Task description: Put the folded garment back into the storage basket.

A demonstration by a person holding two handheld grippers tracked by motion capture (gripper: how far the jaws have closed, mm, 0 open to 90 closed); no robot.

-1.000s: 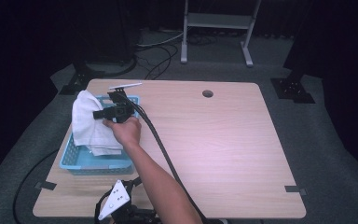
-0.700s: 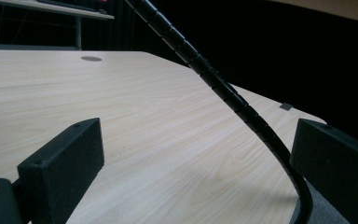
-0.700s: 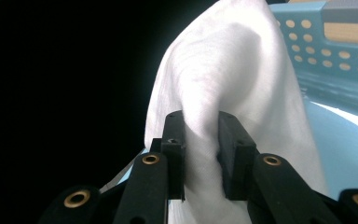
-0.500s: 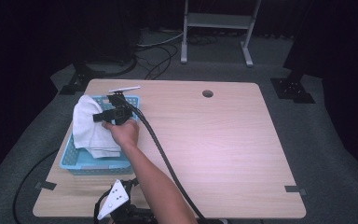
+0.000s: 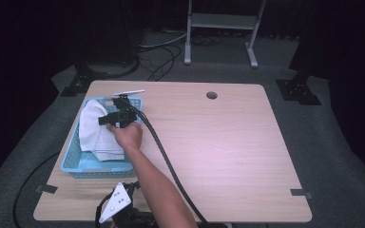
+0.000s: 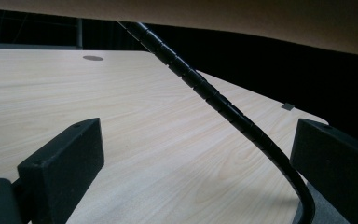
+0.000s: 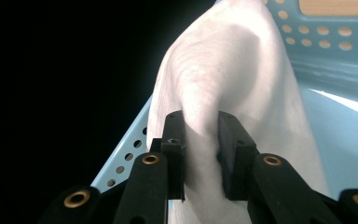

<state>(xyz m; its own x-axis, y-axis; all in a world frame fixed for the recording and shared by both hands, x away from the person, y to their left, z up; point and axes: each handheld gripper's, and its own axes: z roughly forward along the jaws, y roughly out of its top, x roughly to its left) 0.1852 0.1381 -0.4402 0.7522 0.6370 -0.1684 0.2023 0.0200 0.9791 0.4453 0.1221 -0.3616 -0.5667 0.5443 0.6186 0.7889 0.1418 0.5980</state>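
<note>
Right gripper (image 7: 200, 154) clamped a fold of white terry towel (image 7: 233, 79) | towel hung over light-blue perforated plastic basket (image 5: 71, 161), draping its far-left rim | left gripper (image 6: 186, 177) sat spread open near table edge, farther off.

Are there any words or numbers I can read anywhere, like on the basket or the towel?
None: no words, labels, brands or numbers can be read.
The white towel is plain.
The blue basket shows holes, no print.
The table is bare wood grain.
The grey plate on the left gripper has small dots, no readable marks.
</note>
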